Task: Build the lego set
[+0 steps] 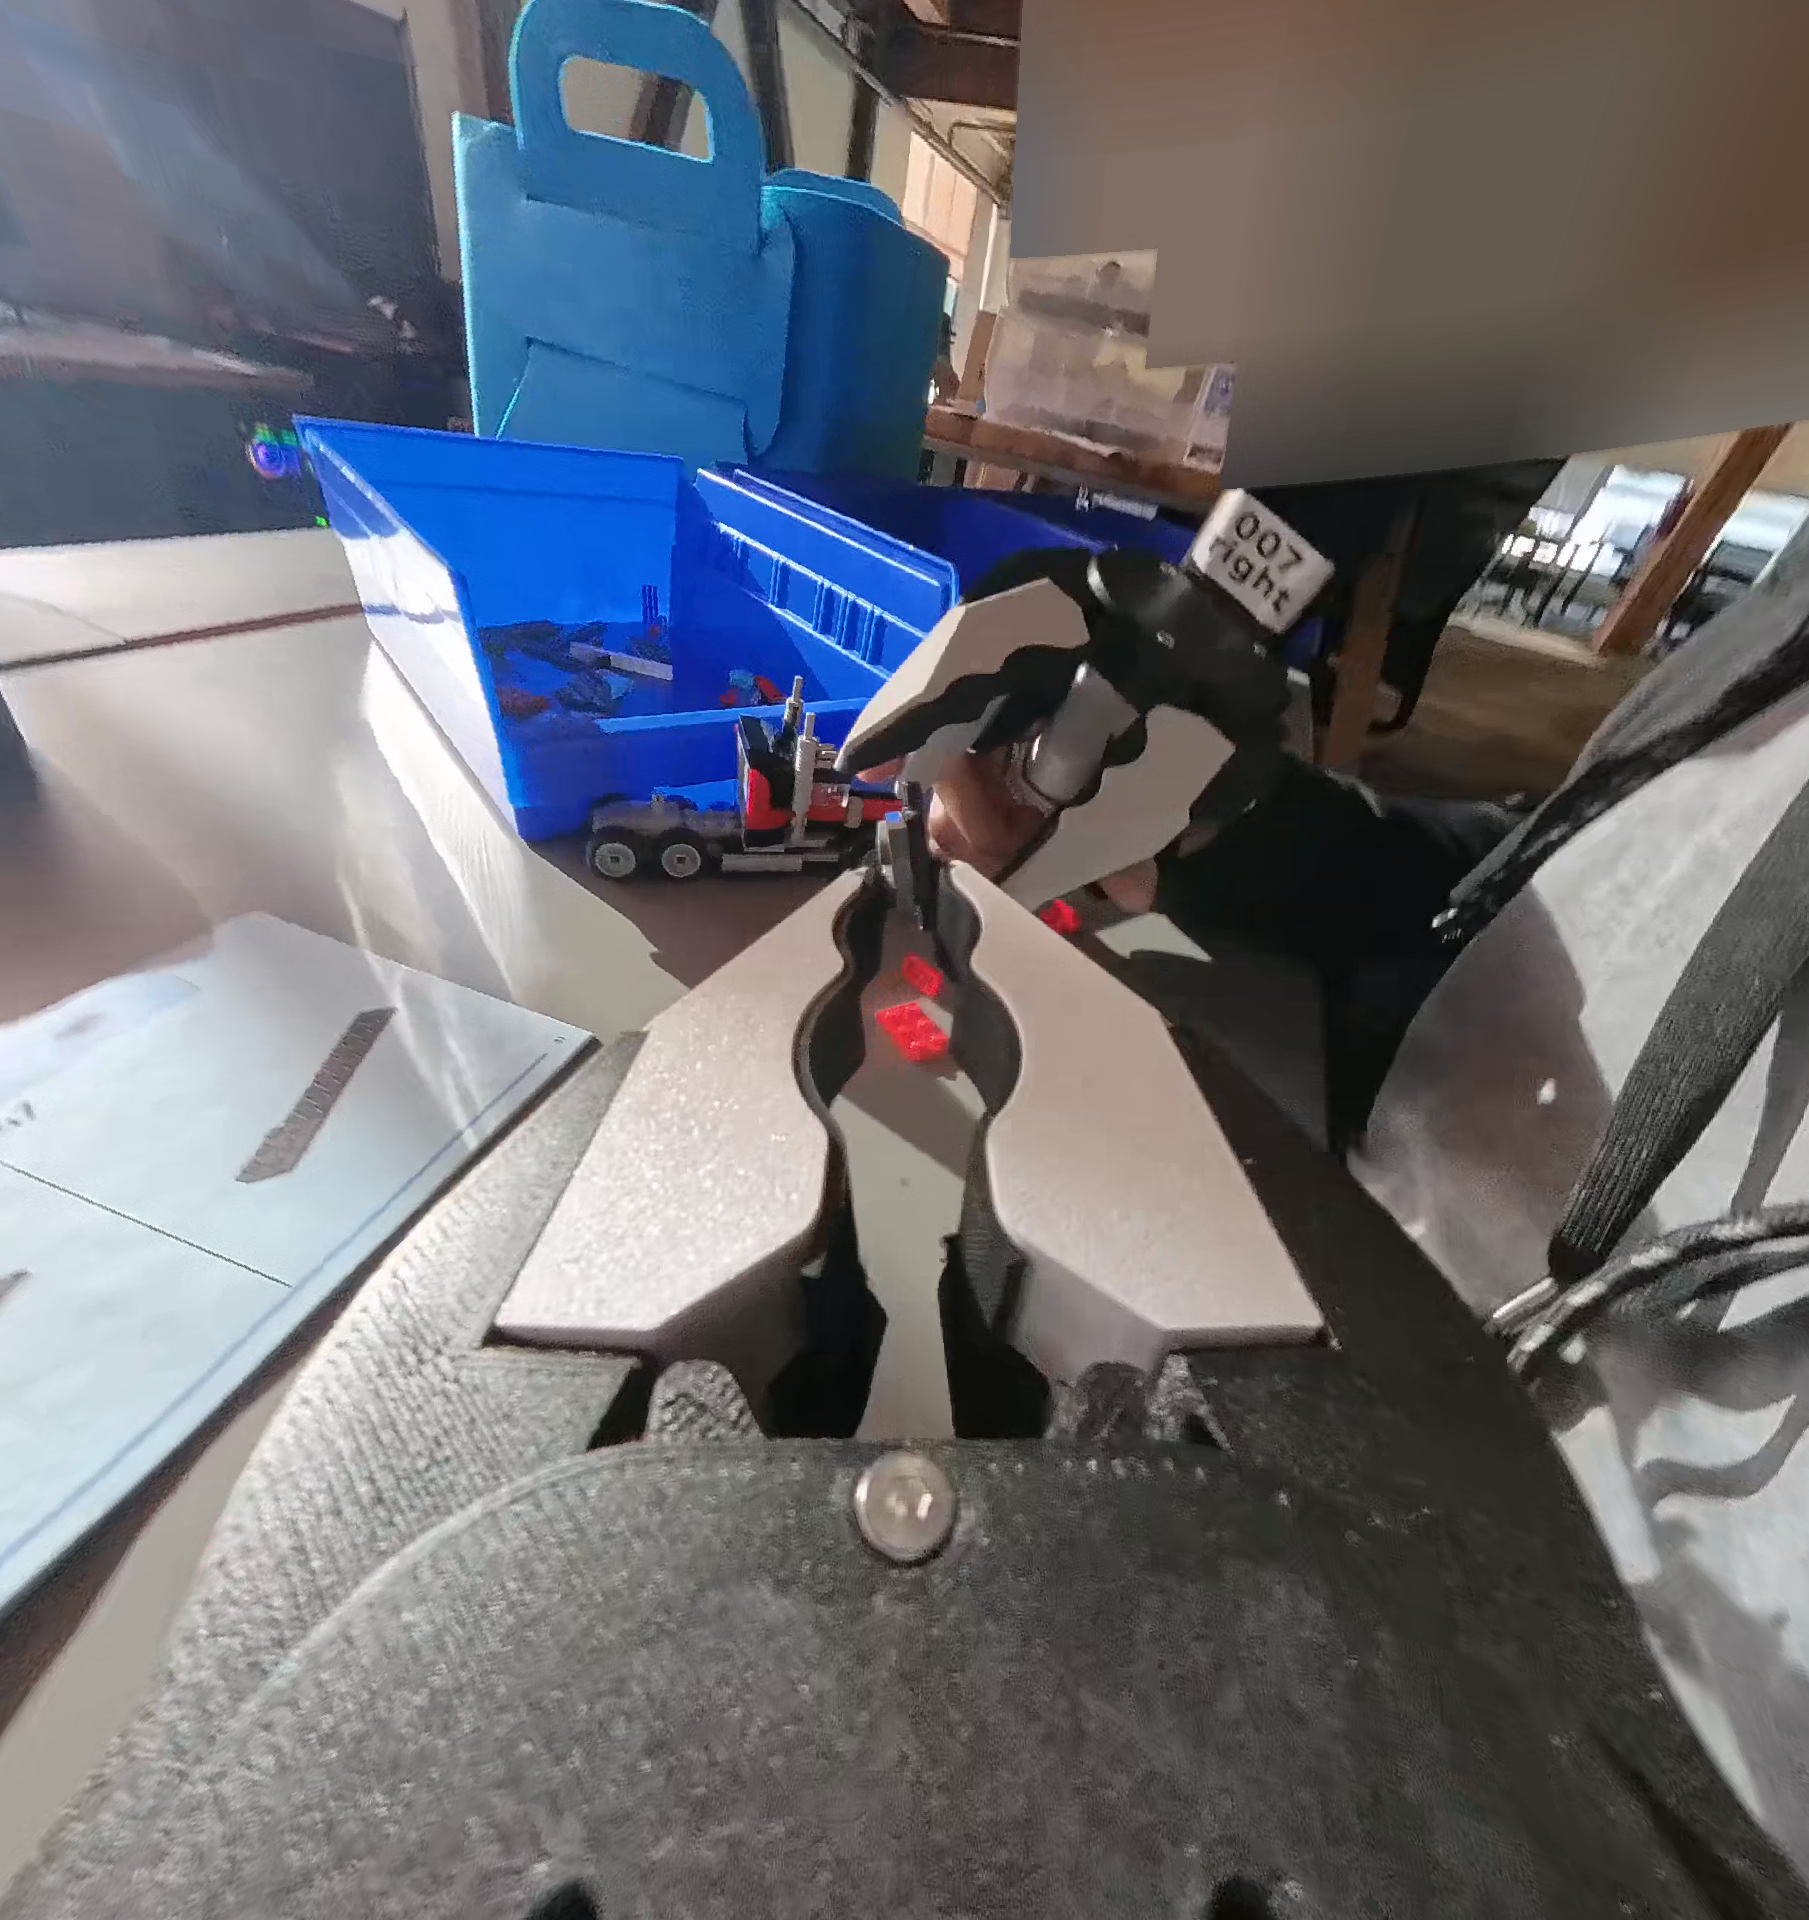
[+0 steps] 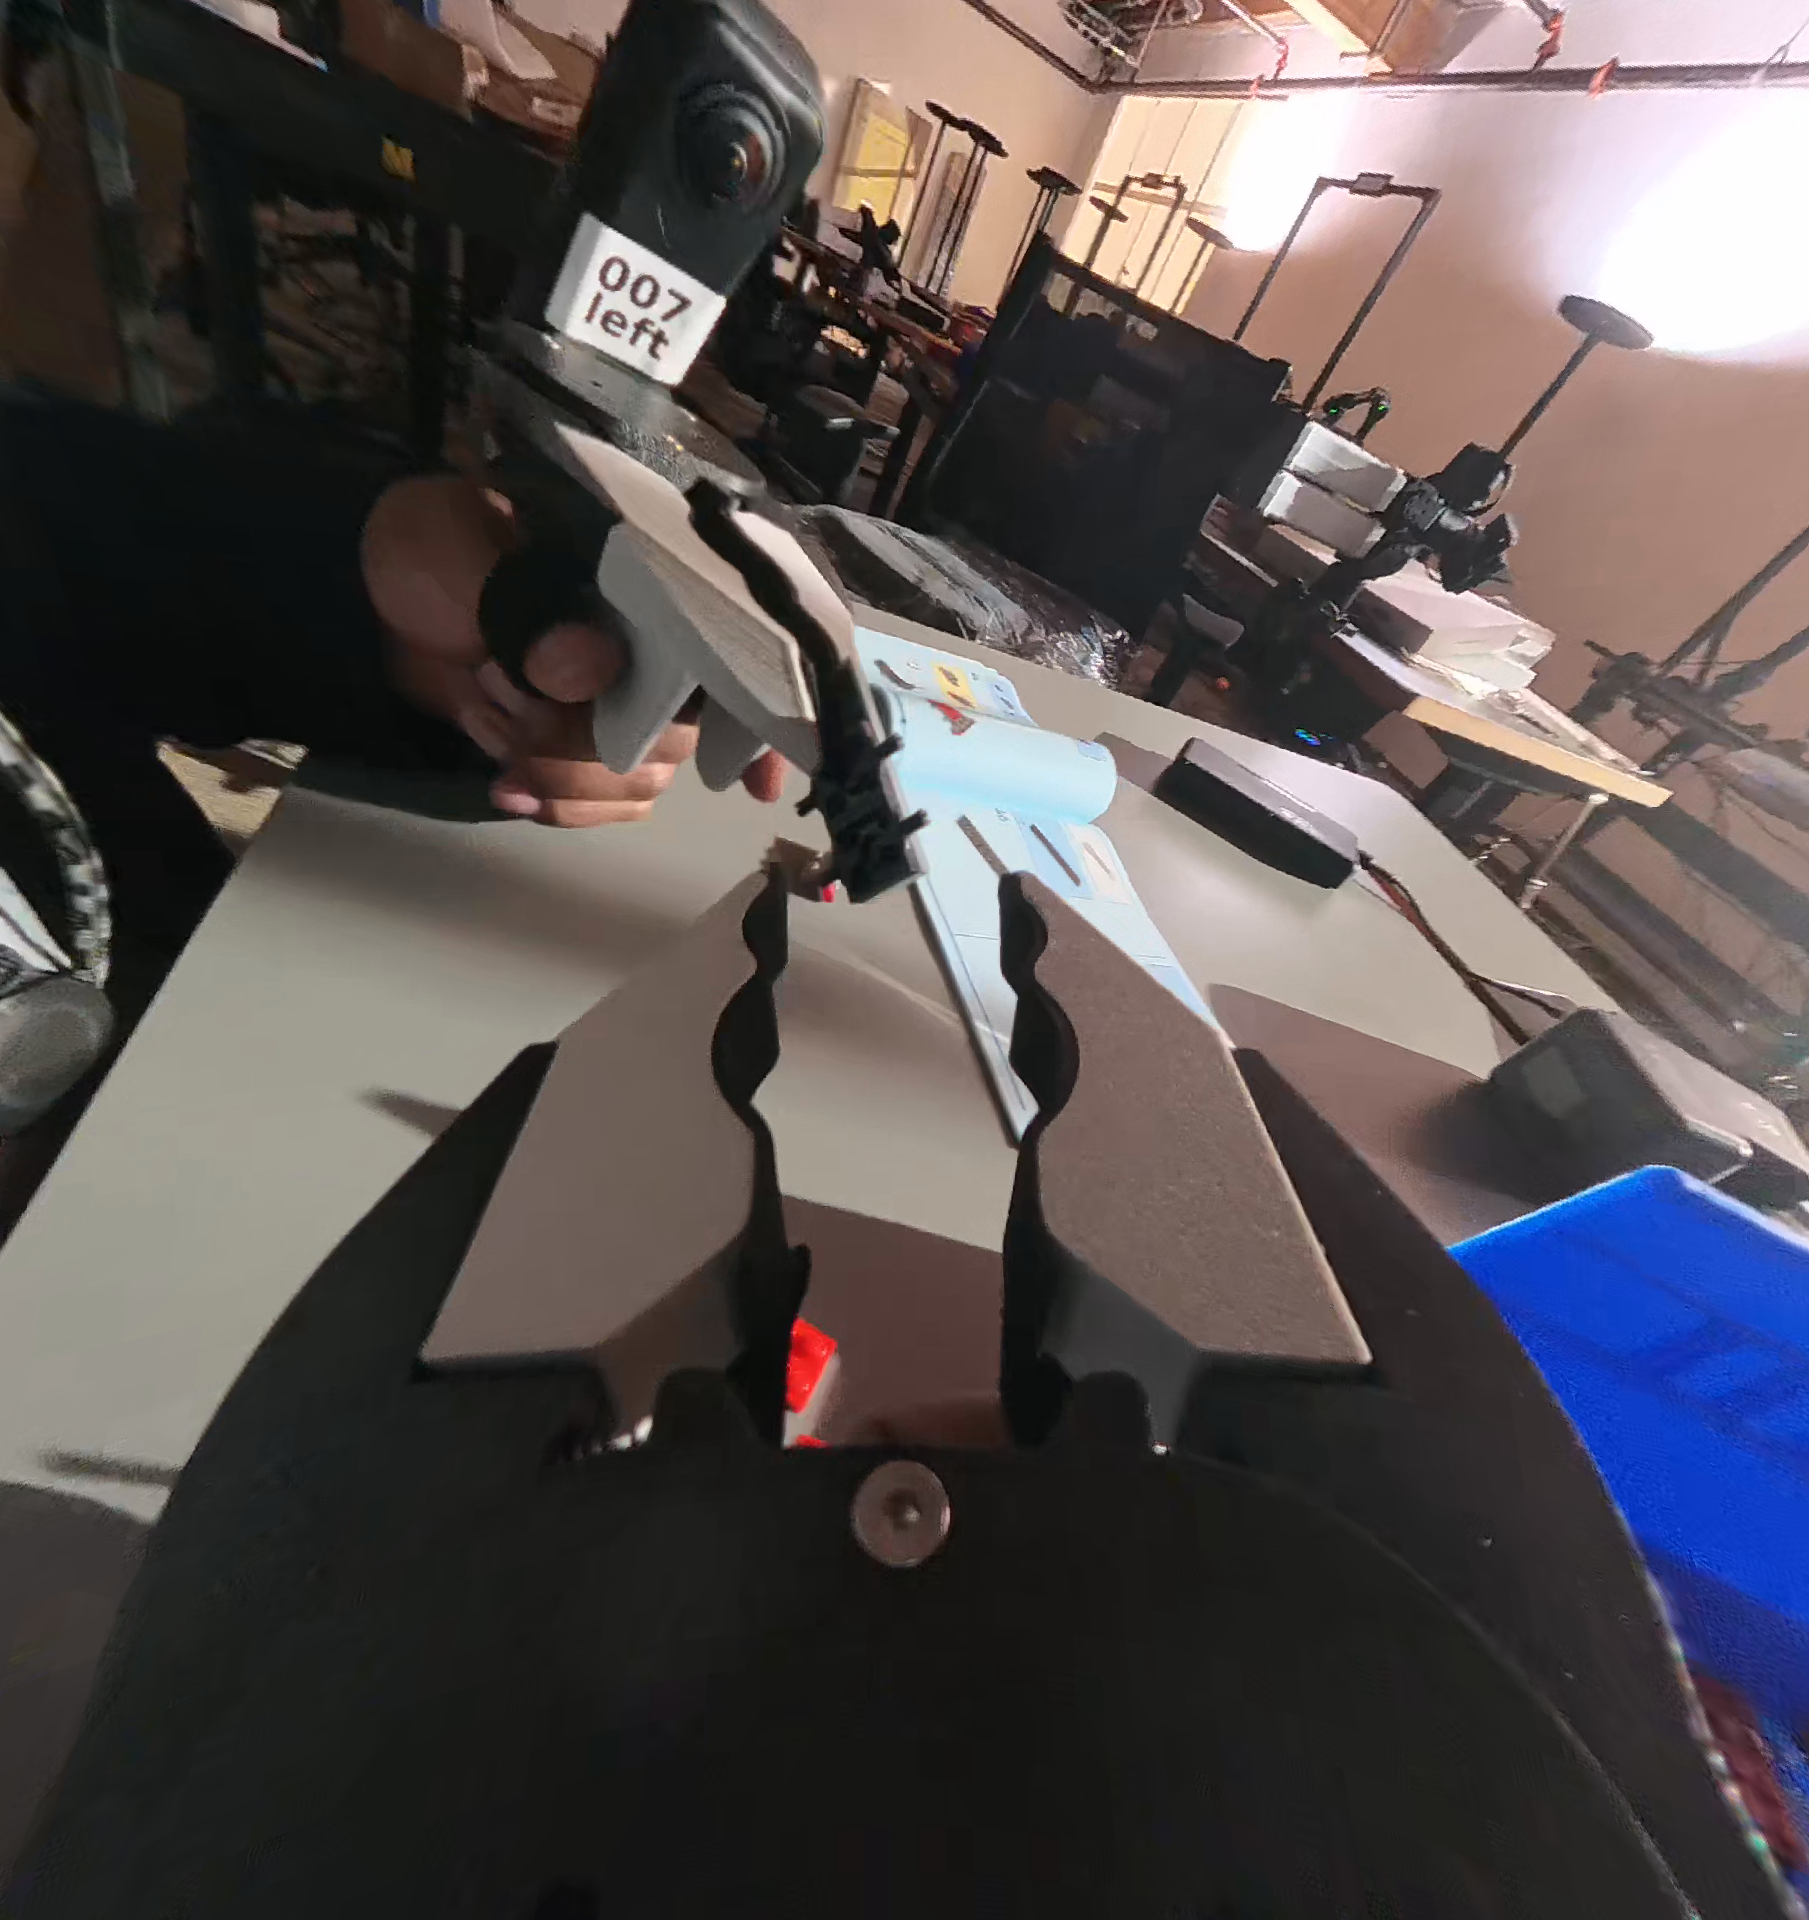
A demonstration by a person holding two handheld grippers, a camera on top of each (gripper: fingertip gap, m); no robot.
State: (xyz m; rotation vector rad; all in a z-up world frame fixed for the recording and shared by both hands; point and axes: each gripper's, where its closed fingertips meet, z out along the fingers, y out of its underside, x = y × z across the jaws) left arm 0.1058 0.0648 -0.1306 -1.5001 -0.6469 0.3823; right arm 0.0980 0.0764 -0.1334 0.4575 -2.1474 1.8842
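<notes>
Item: black sub-assembly in hand, mid-build, over the grey table (image 1: 256,790).

Listing left to right, we are noting: the glossy paper instruction booklet (image 1: 204,1122) lying open; a moulded blue plastic bin (image 1: 526,582) holding loose pieces; the red-and-black studded truck (image 1: 734,810) parked just beside the bin; our left gripper (image 1: 905,894), matte grey with wavy pads, clamping a spiky black sub-assembly (image 2: 864,821) above the table; flat red plates (image 1: 910,1023) lying beneath it; our right gripper (image 2: 889,904), spread and carrying nothing, hovering near that piece. We are judging the step as joining parts; next we are likely needing a red plate, picked and aligned stud-to-stud.
</notes>
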